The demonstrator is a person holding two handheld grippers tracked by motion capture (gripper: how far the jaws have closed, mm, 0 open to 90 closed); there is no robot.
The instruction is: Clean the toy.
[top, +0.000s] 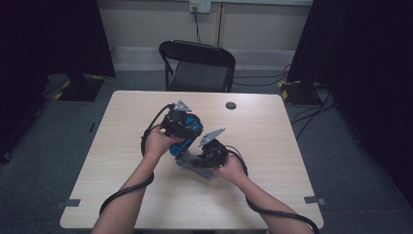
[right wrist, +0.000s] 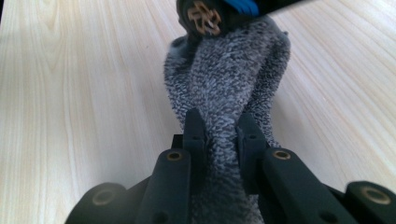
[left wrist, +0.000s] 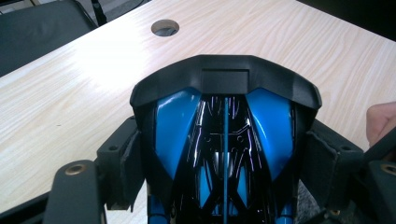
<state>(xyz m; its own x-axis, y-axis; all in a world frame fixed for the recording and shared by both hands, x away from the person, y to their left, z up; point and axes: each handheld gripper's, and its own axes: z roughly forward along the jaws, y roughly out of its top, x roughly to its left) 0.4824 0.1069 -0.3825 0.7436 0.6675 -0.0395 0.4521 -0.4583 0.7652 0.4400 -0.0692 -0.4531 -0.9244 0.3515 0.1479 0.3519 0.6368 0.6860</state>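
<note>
My left gripper [top: 181,127] stood clamped across the width of a blue and black toy car [top: 187,131], its pads pressed to the car's two sides, above the middle of the pale wooden table [top: 272,161]. In the left gripper view the car [left wrist: 224,140] lay lengthwise between the jaws, its long axis running straight away from the camera, and its black spoiler end [left wrist: 226,81] pointed toward the far part of the table, where a round cable hole [left wrist: 165,27] sat. Which end was the front I could not tell for certain.

To the right, my right gripper [top: 210,152] was closed tight on a grey towel [top: 195,165] that lay on the table just below the car. In the right gripper view the towel [right wrist: 229,88] ran as a bunched strip from the jaws away toward the car, and its far end touched a black wheel with a bronze hub [right wrist: 204,17]. My two hands sat close together, the left one [top: 157,142] just left of the car and the right one [top: 232,169] at the towel's near end. A black folding chair [top: 197,66] stood beyond the table's far edge.
</note>
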